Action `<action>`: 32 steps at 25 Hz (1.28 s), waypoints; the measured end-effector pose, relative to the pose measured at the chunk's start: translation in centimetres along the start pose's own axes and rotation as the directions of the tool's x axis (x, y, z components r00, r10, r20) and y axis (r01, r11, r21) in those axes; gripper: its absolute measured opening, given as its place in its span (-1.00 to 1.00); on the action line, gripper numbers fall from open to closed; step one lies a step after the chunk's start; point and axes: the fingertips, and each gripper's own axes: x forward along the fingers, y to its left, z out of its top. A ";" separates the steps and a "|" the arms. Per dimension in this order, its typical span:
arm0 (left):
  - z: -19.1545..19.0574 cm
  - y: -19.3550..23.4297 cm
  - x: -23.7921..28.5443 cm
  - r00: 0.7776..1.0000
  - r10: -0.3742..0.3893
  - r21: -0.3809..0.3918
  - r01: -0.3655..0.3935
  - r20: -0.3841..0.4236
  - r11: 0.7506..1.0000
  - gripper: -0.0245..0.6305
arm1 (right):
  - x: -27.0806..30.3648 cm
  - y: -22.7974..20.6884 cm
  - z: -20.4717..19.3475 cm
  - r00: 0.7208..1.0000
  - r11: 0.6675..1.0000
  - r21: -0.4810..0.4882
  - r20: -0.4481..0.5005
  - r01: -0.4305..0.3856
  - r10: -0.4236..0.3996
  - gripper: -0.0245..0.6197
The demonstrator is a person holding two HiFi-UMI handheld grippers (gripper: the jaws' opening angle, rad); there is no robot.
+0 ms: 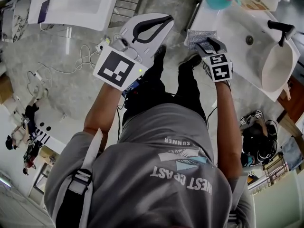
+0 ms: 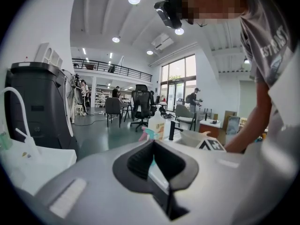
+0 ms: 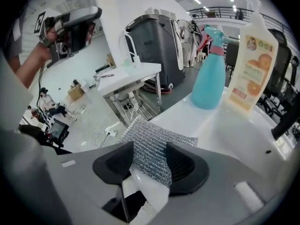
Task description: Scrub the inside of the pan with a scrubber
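Note:
A silver mesh scrubber (image 1: pixel 197 36) lies at the near corner of the white sink counter (image 1: pixel 209 18). My right gripper (image 1: pixel 209 45) stands open over it; in the right gripper view the scrubber (image 3: pixel 154 144) lies between the spread jaws of that gripper (image 3: pixel 150 161), resting on the counter. A white round vessel (image 1: pixel 277 66) leans in the sink below the black faucet (image 1: pixel 280 30); whether it is the pan I cannot tell. My left gripper (image 1: pixel 153 26) hangs open and empty above the floor, left of the counter, and its own view shows nothing between its jaws (image 2: pixel 157 165).
A teal spray bottle (image 3: pixel 211 78) and an orange-labelled soap bottle (image 3: pixel 251 64) stand at the back of the counter. A white table (image 1: pixel 71 4) is at the far left, with cables (image 1: pixel 80 56) on the floor. A dark grey bin (image 3: pixel 154 46) stands beyond.

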 end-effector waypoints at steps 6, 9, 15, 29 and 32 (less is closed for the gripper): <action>-0.6 -0.5 -0.2 1.000 -0.006 -0.001 0.006 -0.011 1.000 -0.92 | 0.6 -0.1 -0.2 0.999 0.997 -0.063 -0.029 0.044 -0.046 -0.27; -0.8 -0.9 0.2 1.000 -0.009 0.000 0.009 -0.011 1.000 -0.92 | 0.9 -0.5 -0.6 0.998 0.996 -0.071 -0.043 0.045 -0.049 -0.33; -0.3 -1.5 -0.8 1.000 -0.025 0.018 0.025 -0.006 1.000 -0.92 | 0.6 0.4 -0.4 0.998 0.998 -0.055 -0.060 0.032 -0.035 -0.77; 2.3 -2.9 1.3 0.994 -0.112 0.080 0.113 -0.011 0.990 -0.92 | -4.7 -1.8 1.8 0.991 0.986 0.148 0.101 0.078 -0.093 -0.91; 3.3 -3.8 2.3 0.990 -0.138 0.096 0.139 -0.013 0.986 -0.92 | -7.0 -3.3 2.2 0.983 0.977 0.188 0.136 0.098 -0.125 -0.91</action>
